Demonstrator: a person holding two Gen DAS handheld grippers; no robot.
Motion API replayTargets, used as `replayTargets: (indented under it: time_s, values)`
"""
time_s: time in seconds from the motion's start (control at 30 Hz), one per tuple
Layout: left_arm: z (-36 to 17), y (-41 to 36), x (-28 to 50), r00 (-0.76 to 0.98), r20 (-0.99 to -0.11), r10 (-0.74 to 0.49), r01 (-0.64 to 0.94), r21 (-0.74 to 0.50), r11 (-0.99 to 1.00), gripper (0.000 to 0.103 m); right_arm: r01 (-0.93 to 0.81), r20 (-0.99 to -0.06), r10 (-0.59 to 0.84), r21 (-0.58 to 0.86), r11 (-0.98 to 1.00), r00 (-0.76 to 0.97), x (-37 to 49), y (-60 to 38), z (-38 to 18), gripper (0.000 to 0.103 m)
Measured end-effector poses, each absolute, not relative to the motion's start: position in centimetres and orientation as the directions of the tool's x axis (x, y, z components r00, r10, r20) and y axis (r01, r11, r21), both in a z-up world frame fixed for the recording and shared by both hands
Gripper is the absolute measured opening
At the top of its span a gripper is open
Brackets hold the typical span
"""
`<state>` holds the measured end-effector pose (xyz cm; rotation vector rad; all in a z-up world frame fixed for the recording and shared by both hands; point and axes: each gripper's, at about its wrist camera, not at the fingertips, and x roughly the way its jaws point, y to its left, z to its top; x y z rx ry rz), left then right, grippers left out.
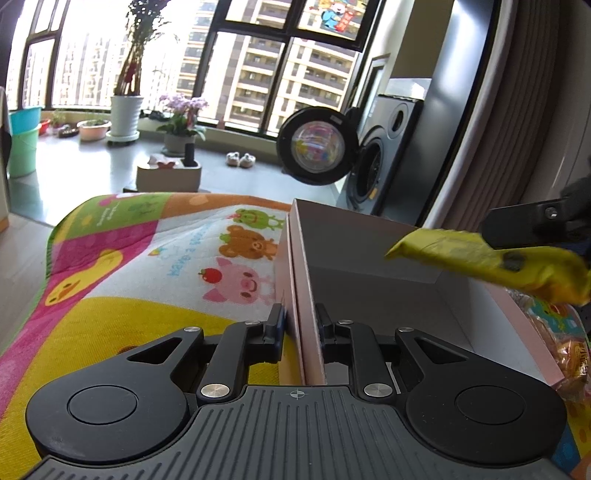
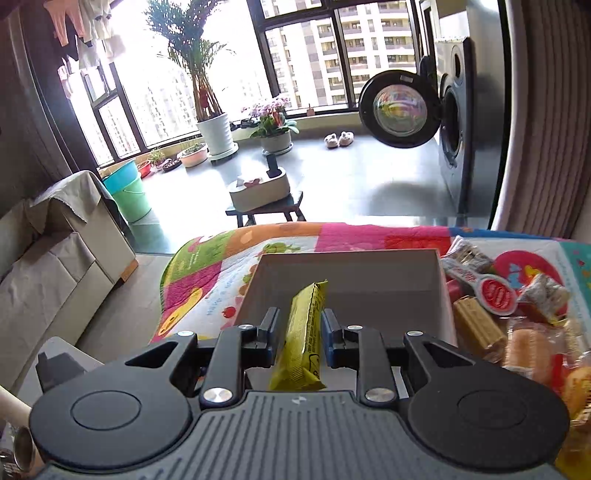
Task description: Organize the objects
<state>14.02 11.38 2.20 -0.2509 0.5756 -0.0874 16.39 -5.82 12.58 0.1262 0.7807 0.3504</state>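
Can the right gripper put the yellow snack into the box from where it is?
Probably yes. The right gripper holds the yellow snack just above the open box, which has no lid and looks empty, so nothing blocks the way. The left gripper is clamped on the box's side wall, holding it steady.

Both wrist views look forward toward the windows, sharing the box (image 1: 369, 258) (image 2: 347, 280), seemingly close.

A home's sunlit balcony room: washing machine (image 2: 456, 122), potted plants (image 2: 216, 122), slippers (image 2: 339, 140), hanging laundry (image 2: 83, 33).
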Motion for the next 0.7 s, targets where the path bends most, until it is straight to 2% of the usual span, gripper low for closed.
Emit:
replayTargets:
  time_s: [0.07,0.17,0.33,0.47,0.67,0.7]
  values:
    - [2.2,11.3,14.0,0.838,-0.525,-0.15,0.012,-0.257,0.966,0.019,-0.261,-0.687,0.366,0.258,0.93,0.627,17.6,-4.9,11.5,0.025]
    - [2.2,11.3,14.1,0.837,-0.526,-0.152,0.012,-0.259,0.966,0.019,-0.246,-0.681,0.34,0.235,0.94,0.648,17.5,-6.1,11.6,0.036]
    - [2.2,11.1,14.1,0.837,-0.527,-0.15,0.01,-0.26,0.965,0.019,-0.13,-0.65,0.19,0.139,0.982,0.736,16.4,-12.4,13.8,0.054]
    - [2.1,11.1,14.1,0.836,-0.528,-0.149,0.004,-0.267,0.964,0.019,-0.006,-0.644,0.044,0.061,0.998,0.764,17.4,-17.3,14.0,0.062]
    - [2.1,11.0,13.9,0.837,-0.528,-0.142,-0.004,-0.266,0.964,0.019,0.08,-0.734,-0.053,0.001,0.997,0.677,23.3,-20.3,10.1,0.065]
    - [2.1,11.0,13.9,0.838,-0.527,-0.142,-0.004,-0.266,0.964,0.019,0.078,-0.743,-0.061,-0.011,0.997,0.666,24.6,-20.1,9.4,0.068]
